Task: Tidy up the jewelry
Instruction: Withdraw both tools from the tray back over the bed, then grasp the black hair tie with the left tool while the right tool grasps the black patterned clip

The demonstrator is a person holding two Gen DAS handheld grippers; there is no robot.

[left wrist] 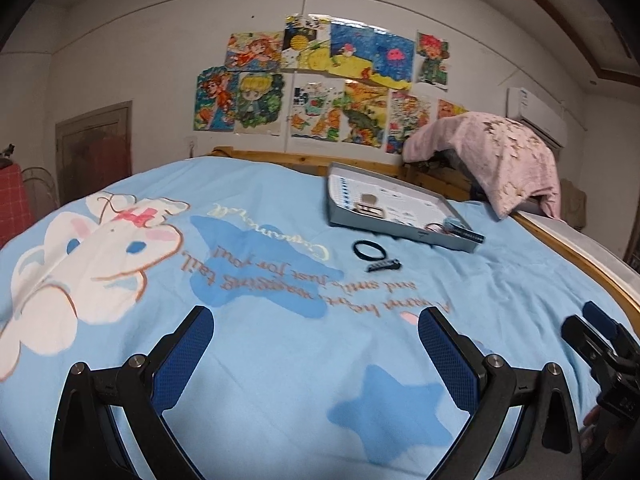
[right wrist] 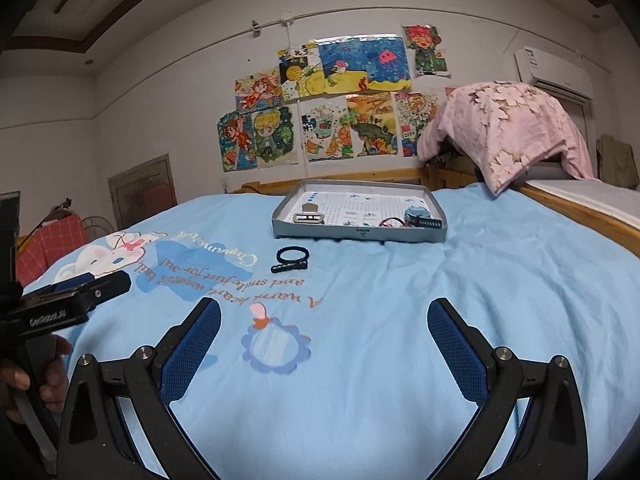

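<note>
Left wrist view. Left gripper (left wrist: 316, 322) hovers over the near part of the bed, jaws spread wide, nothing between the blue pads (left wrist: 448, 356). Below it lies the light blue bedspread (left wrist: 280, 360), printed with a white cartoon character and upside-down script. Grey tray (left wrist: 384, 229) sits toward the far edge of the bed, right of centre, close to the wooden headboard (left wrist: 280, 158). Inside it: a small metallic rectangular piece (left wrist: 369, 209) near its left wall, and a blue item with red cords (left wrist: 454, 227) at its near right corner; cannot tell what these are. On the bedspread just in front of the tray's near wall lies a black bracelet (left wrist: 367, 249), and just beside that a dark hair clip (left wrist: 383, 267). Right gripper (left wrist: 600, 332) shows at the right edge; cannot tell its opening from here.

Right wrist view. Right gripper (right wrist: 324, 322) hovers over the near bedspread (right wrist: 400, 340), jaws wide apart, empty. Tray (right wrist: 360, 233) straight ahead near the far edge. Bracelet (right wrist: 292, 255) and clip (right wrist: 289, 267) lie in front of the tray's near left corner, touching or nearly so. Left gripper (right wrist: 92, 286) enters at the left edge, held by a hand (right wrist: 44, 376). A pink cloth (right wrist: 512, 128) drapes over something at the far right corner.
</note>
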